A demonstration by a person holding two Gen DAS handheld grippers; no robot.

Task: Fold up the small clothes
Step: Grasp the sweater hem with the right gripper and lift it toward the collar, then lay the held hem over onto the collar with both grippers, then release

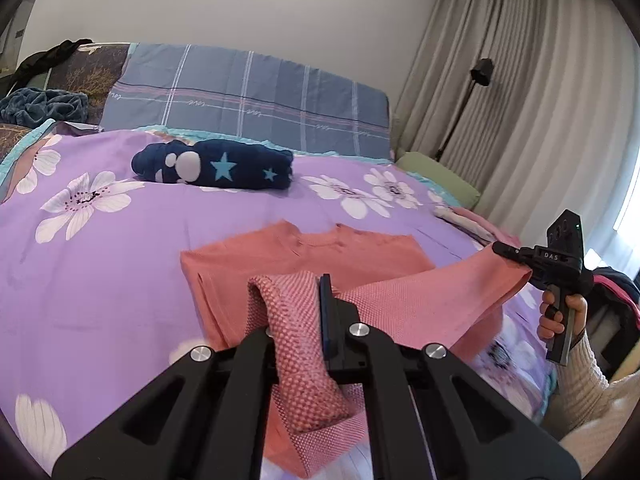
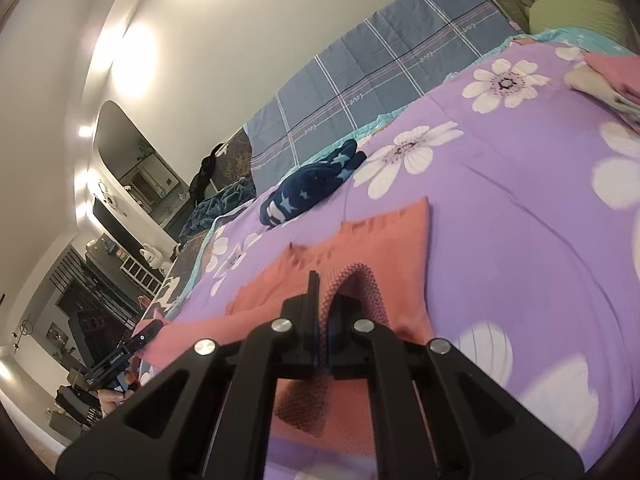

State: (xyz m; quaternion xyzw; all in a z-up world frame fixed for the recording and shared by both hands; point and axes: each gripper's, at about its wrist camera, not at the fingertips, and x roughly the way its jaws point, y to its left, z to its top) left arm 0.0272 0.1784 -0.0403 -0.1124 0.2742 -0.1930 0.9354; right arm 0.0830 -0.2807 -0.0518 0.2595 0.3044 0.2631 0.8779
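Both grippers are clamped on the salmon-pink shirt [image 1: 304, 256]: left gripper [image 1: 320, 292] and right gripper [image 1: 500, 249] each pinch its lifted hem. Its collar end lies on the purple floral bedspread [image 1: 120, 248], nearer than the folded navy star garment [image 1: 216, 170].

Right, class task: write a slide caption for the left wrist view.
Left hand-held gripper and right hand-held gripper pinch the coral shirt's hem above the floral bedspread.

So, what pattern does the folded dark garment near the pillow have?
The folded dark garment is navy with light blue stars and white paw-like blotches; the left wrist view shows it best.
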